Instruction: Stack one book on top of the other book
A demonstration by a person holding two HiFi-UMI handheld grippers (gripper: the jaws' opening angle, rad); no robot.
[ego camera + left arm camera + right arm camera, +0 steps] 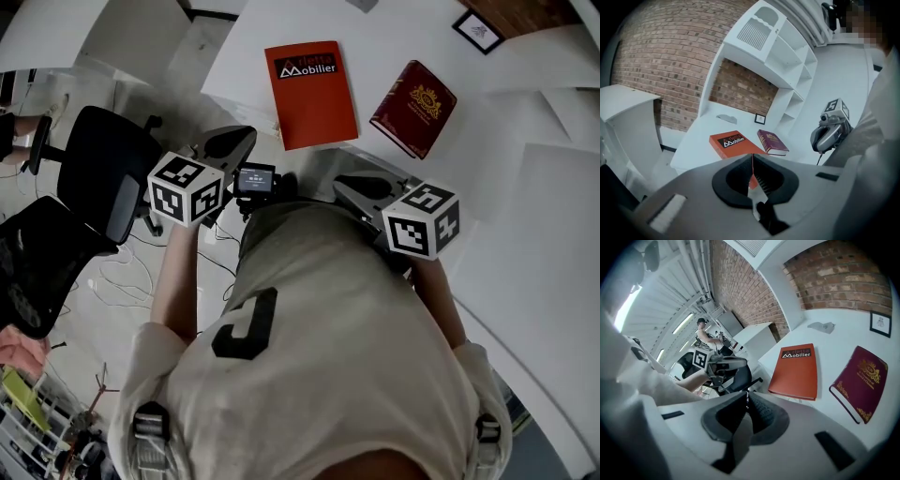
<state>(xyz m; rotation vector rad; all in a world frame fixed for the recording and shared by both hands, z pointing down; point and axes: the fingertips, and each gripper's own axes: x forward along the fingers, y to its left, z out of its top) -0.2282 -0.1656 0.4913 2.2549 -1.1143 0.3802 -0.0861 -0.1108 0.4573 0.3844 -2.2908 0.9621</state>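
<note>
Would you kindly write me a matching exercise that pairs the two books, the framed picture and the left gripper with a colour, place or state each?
Things:
1. book with the black title band
2. book with the gold emblem
3. framed picture
4. left gripper

Descriptions:
A. jaws shut, nothing between them
B. orange, lying flat
C. small, beyond both books
D. maroon, lying at a slant

Pairs: 1-B; 2-D; 3-C; 4-A
</note>
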